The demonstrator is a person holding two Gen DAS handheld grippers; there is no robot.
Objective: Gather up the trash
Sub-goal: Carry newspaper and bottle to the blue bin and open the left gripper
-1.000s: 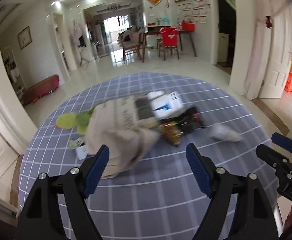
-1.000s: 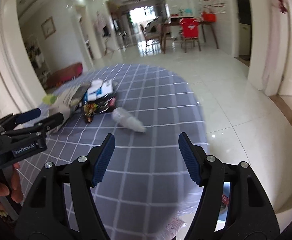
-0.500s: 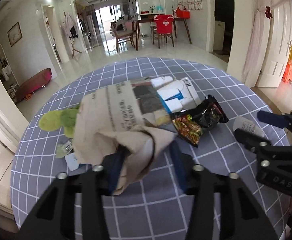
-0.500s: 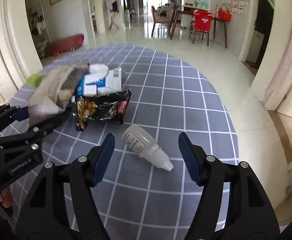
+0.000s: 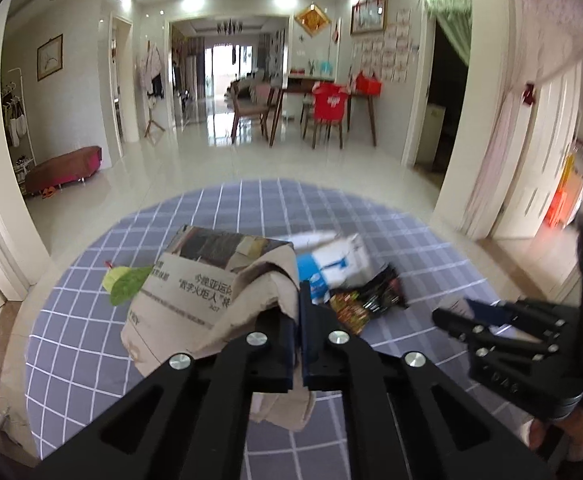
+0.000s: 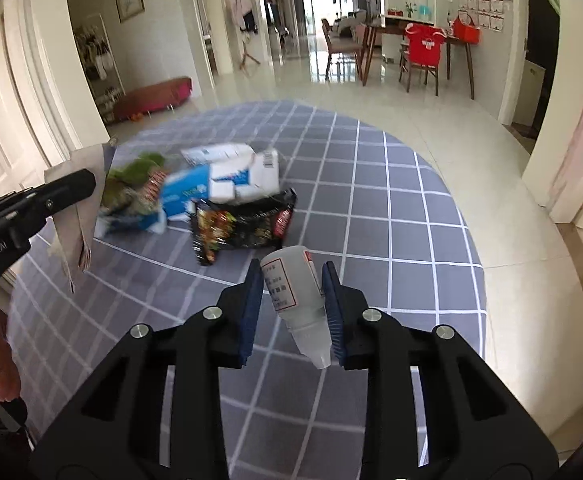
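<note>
On the round table with a grey checked cloth [image 6: 391, 220] lies a heap of trash. My left gripper [image 5: 297, 320] is shut on a crumpled newspaper [image 5: 195, 296], which hangs lifted off the cloth; the same newspaper [image 6: 79, 216] dangles at the left of the right wrist view. My right gripper [image 6: 293, 300] is closing, and its blue pads [image 6: 251, 304] press on a small white plastic bottle [image 6: 291, 284] whose nozzle points toward the camera. A black snack wrapper [image 6: 247, 224] and a white and blue carton [image 6: 227, 176] lie just beyond the bottle.
A green leaf [image 5: 125, 286] lies left of the newspaper. The table's edge [image 6: 479, 264] drops to a glossy tiled floor on the right. A pink bench [image 5: 63, 168] stands by the left wall. Dining chairs [image 5: 327, 116] stand far down the room.
My left gripper closed on the newspaper and lifted it. My right gripper moved forward over the white bottle and its jaws came in onto it.
</note>
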